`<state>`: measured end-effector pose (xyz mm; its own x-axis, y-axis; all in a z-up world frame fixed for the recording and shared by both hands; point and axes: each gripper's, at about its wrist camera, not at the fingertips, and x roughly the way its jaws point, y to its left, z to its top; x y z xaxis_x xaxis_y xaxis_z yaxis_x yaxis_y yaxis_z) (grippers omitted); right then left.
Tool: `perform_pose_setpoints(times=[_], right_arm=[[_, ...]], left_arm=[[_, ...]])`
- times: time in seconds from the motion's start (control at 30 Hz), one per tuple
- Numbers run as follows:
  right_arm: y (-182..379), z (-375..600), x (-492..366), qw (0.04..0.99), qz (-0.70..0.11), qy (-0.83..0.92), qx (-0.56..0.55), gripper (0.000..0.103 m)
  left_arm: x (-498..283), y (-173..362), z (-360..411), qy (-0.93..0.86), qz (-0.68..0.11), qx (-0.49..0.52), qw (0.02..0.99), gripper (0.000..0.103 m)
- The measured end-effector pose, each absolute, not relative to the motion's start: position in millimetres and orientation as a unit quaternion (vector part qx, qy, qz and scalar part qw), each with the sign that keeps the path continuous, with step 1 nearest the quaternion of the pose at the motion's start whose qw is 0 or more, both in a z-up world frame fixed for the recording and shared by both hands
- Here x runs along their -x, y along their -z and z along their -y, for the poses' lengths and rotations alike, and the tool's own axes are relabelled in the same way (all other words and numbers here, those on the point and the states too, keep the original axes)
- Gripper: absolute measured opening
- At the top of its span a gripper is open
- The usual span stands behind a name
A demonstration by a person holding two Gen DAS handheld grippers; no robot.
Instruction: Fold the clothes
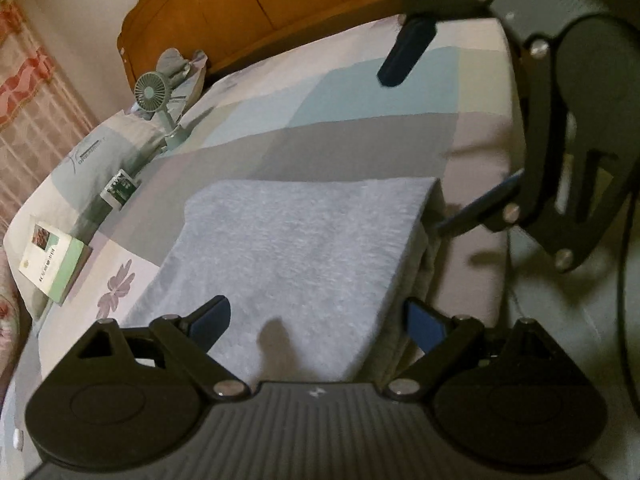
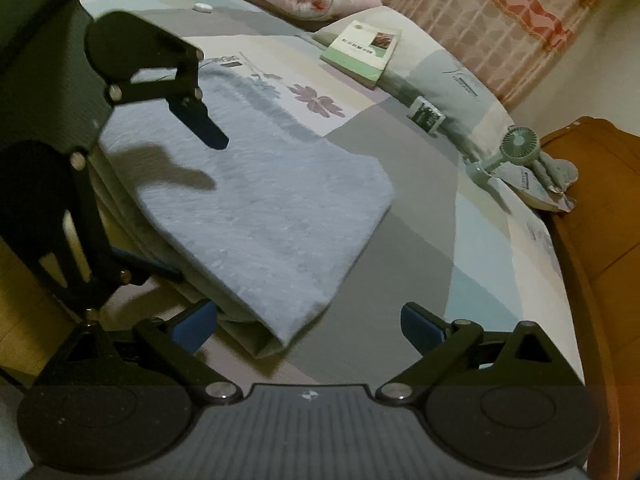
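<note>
Left wrist view first: the left tool (image 1: 318, 322) is spread wide with nothing between its pads, hovering just over the near end of the garment (image 1: 296, 252). That's a grey-blue knit piece lying on the bed (image 1: 360, 140), already doubled over. You can see a layered edge down its right side, so at least one fold looks done. The right tool (image 1: 420, 136) shows up at the far right of this view, also wide and empty, one finger near the garment's far right corner. Off to the left there's a book (image 1: 52, 256), a small fan (image 1: 154, 98) and the wooden headboard (image 1: 256, 4).

Right wrist view: the right tool (image 2: 310, 326) is wide, nothing gripped, with the garment's (image 2: 256, 208) near corner sitting between and just ahead of its pads but not pinched. The left tool (image 2: 160, 204) is over the garment's far-left side, open too. The top surface looks pretty flat and smooth.

My read: both tools have let go, the fold is laid down, and what's left is maybe another fold to make it more compact, or just tidying the edges. Can't tell whether more clothes are waiting.
</note>
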<state>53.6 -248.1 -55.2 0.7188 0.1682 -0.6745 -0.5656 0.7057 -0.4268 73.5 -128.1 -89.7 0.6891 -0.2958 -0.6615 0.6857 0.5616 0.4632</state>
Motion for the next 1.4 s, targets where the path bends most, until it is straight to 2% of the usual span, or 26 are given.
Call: perform_pose_setpoints(times=[0.2, 0.57, 0.77, 0.97, 1.27, 1.4], right_arm=[[62.2, 245.1, -51.8, 0.867, -0.304, -0.210, 0.334, 0.101], [90.2, 198.6, -67.2, 0.842, -0.228, -0.182, 0.454, 0.101], [99.0, 207.9, -63.2, 0.817, -0.234, -0.134, 0.510, 0.103], [85.8, 232.2, -59.1, 0.831, -0.260, -0.144, 0.471, 0.103], [89.7, 198.4, -64.9, 0.825, -0.228, -0.157, 0.492, 0.103], [94.8, 220.2, -69.0, 0.821, -0.240, -0.139, 0.499, 0.103]], left_arm=[[-78.2, 76.9, 120.5, 0.283, -0.263, -0.335, 0.860, 0.094], [-92.7, 62.2, 111.0, 0.276, -0.270, -0.285, 0.878, 0.094], [-92.5, 61.1, 110.0, 0.276, -0.272, -0.278, 0.879, 0.094], [-94.2, 63.8, 112.4, 0.281, -0.273, -0.277, 0.877, 0.094], [-93.1, 58.5, 109.6, 0.284, -0.269, -0.269, 0.880, 0.094], [-87.7, 59.7, 100.4, 0.293, -0.276, -0.258, 0.878, 0.094]])
